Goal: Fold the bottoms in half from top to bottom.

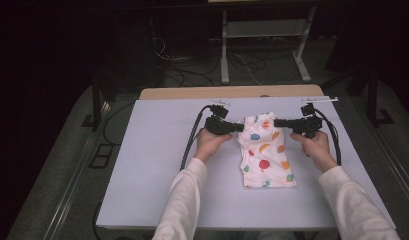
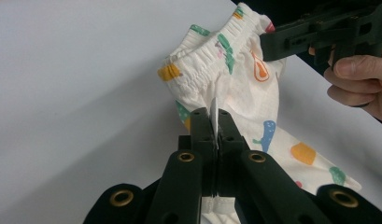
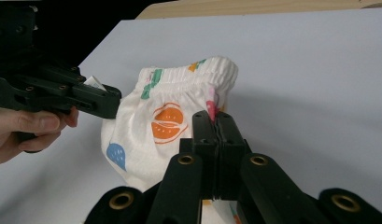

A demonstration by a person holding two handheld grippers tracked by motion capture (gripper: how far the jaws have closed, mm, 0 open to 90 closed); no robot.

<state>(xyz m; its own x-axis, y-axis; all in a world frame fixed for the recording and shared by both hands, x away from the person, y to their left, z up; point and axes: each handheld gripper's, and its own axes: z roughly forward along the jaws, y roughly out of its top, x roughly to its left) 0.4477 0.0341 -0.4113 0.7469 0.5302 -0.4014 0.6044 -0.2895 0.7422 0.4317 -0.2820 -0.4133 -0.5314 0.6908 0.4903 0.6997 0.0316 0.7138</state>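
Note:
A small white garment (image 1: pixel 266 150) printed with coloured fruit shapes lies on the pale table (image 1: pixel 157 165), its elastic waistband at the far end and lifted. My left gripper (image 1: pixel 240 127) is shut on the garment's left edge near the waistband, and cloth (image 2: pixel 235 84) is pinched between its jaws. My right gripper (image 1: pixel 276 122) is shut on the opposite edge of the waistband (image 3: pixel 188 74). The two grippers face each other across the raised waistband. The near part of the garment rests flat on the table.
A wooden strip (image 1: pixel 232 92) runs along the table's far edge. Black cables (image 1: pixel 192 137) trail from both grippers over the table. Beyond the table are white metal frame legs (image 1: pixel 224 55) and cords on the floor.

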